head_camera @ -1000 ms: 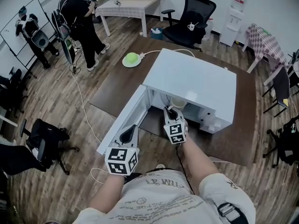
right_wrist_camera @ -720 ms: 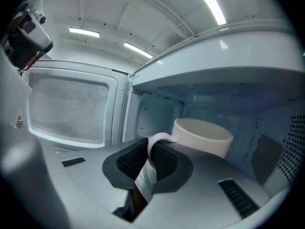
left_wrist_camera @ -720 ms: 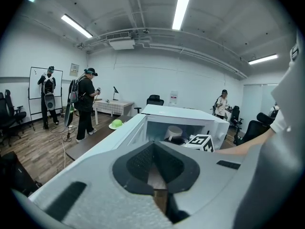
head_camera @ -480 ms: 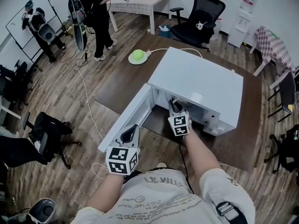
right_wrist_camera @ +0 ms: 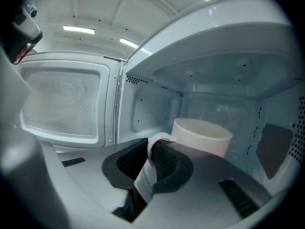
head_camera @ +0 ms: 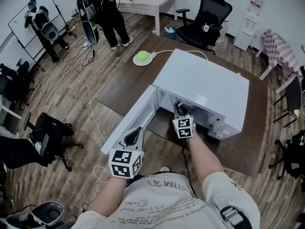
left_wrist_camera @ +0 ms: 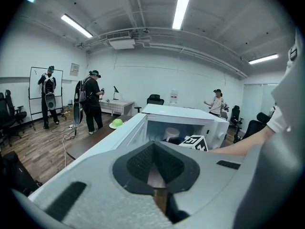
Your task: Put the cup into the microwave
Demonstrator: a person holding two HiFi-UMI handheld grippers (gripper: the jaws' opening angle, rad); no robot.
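My right gripper [right_wrist_camera: 152,165] pinches the cup [right_wrist_camera: 202,136] by its handle [right_wrist_camera: 153,142], inside the microwave [head_camera: 202,87]; my left gripper [left_wrist_camera: 155,166] is pressed together, empty. Releasing before it rests (floor contact unseen) could tip it.

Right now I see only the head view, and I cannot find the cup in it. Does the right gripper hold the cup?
Observer: Yes. In the right gripper view, the right gripper has its jaws shut on the handle of the white cup.
Operator: Is the cup already inside?
Observer: Yes, the microwave ceiling is above it and the perforated walls are on both sides.
Operator: Does it stand upright?
Observer: Upright, with the open rim on top. The gripper hides its base, so I cannot tell if it touches the floor.
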